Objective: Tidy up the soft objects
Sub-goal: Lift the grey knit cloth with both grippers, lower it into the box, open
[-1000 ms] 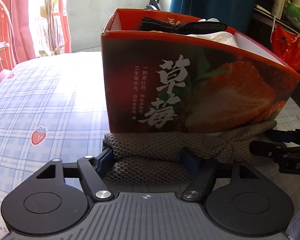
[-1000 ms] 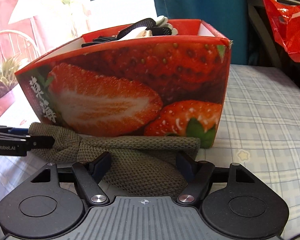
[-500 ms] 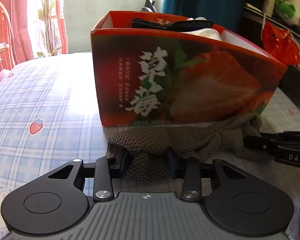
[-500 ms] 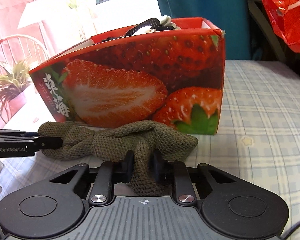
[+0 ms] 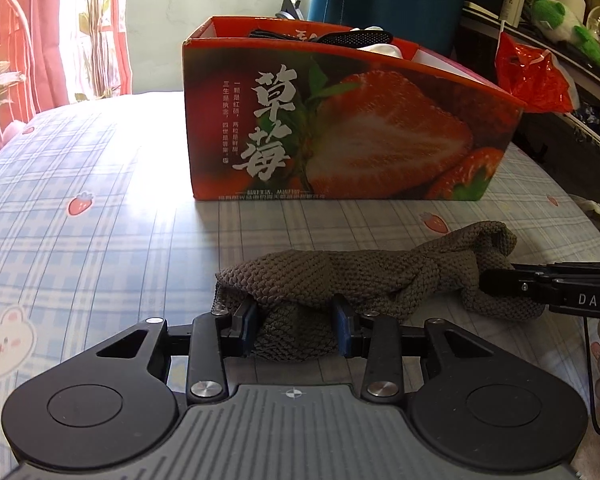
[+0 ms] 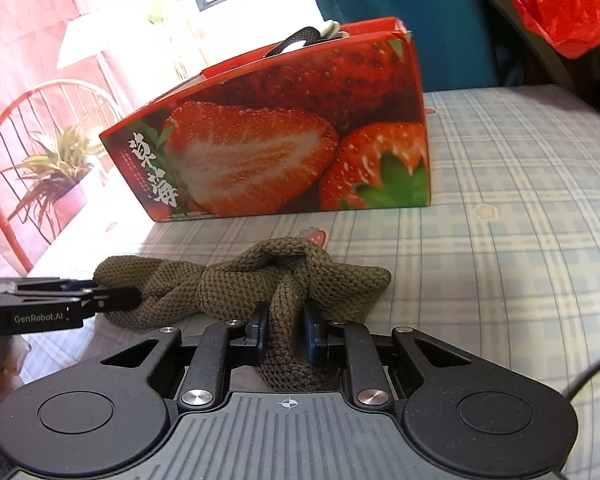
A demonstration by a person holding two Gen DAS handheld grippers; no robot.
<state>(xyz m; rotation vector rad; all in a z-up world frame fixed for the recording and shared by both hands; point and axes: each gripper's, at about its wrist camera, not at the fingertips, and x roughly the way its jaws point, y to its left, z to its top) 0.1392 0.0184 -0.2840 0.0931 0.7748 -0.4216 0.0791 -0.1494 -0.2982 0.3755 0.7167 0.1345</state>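
An olive-brown knitted cloth (image 5: 352,276) lies bunched on the checked bed sheet in front of the red strawberry box (image 5: 340,128). My left gripper (image 5: 296,326) is shut on one end of the cloth, a thick fold pinched between its blue pads. My right gripper (image 6: 286,330) is shut on the other end (image 6: 284,280), squeezing a narrow fold. Each gripper shows from the side in the other's view: the right one (image 5: 500,284) and the left one (image 6: 116,300). The box (image 6: 284,140) holds dark and white soft items at its top.
The checked sheet (image 5: 100,220) with strawberry prints stretches left and right of the box. A red plastic bag (image 5: 532,76) hangs at the right by a cluttered shelf. A red wire chair with a plant (image 6: 40,168) stands beyond the bed's left edge.
Both grippers closed on the cloth's ends, then drew it back from the box. A strip of sheet now shows between cloth and box, which looks smaller and farther.
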